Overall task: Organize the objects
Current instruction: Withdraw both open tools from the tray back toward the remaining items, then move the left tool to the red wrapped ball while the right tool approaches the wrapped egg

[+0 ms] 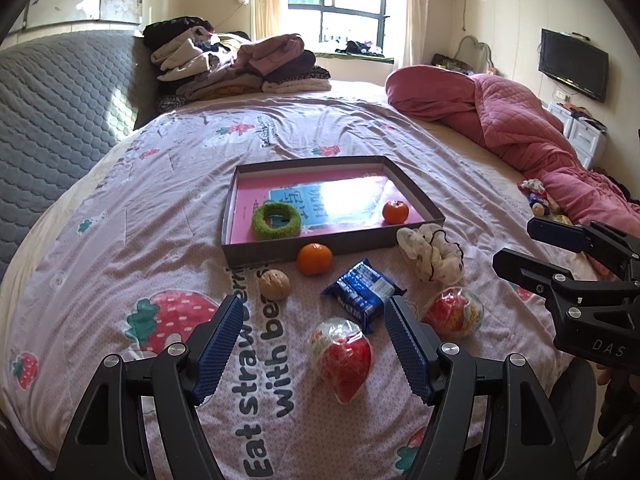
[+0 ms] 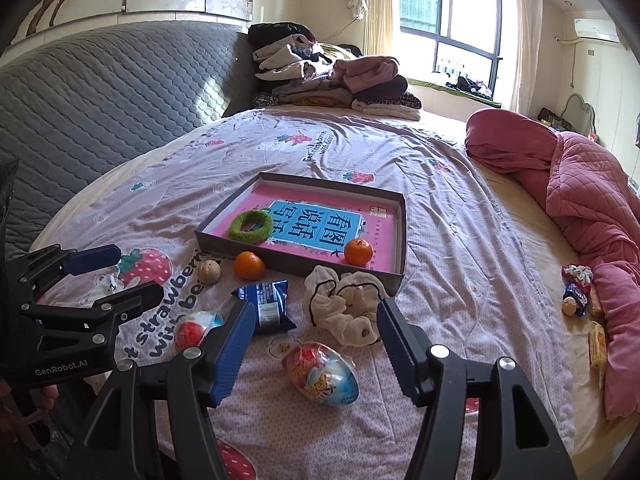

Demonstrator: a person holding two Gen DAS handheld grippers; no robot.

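Centrally on the bed [image 1: 140,208] sits a shallow grey box [image 1: 280,246] with a pink and blue printed floor. Inside it: a green fuzzy ring [image 1: 276,220] at the box's 7 o'clock corner and a small orange [image 1: 395,212] at its 4 o'clock corner.

Outside the box, against its near wall, lies a second orange [image 1: 315,259]; a walnut [image 1: 274,285] sits at that orange's 8 o'clock, a blue snack packet [image 1: 362,290] at its 4 o'clock. A cream scrunchie [image 1: 432,254] lies by the box's near right corner. Two plastic-wrapped toy eggs [image 1: 342,358] [image 1: 454,312] lie nearest the cameras.

Left tongs [image 1: 314,344]: released, jaws wide, nothing between the pads, above the nearer egg. Right tongs [image 2: 316,344]: released, jaws wide, nothing gripped, above the other egg.

Bed cover: lilac, strawberry print. Folded clothes [image 1: 240,64] piled at 12 o'clock, a pink quilt [image 1: 520,128] bunched at 2 o'clock, a window [image 1: 336,0] beyond, a television [image 1: 574,64] on the right wall.
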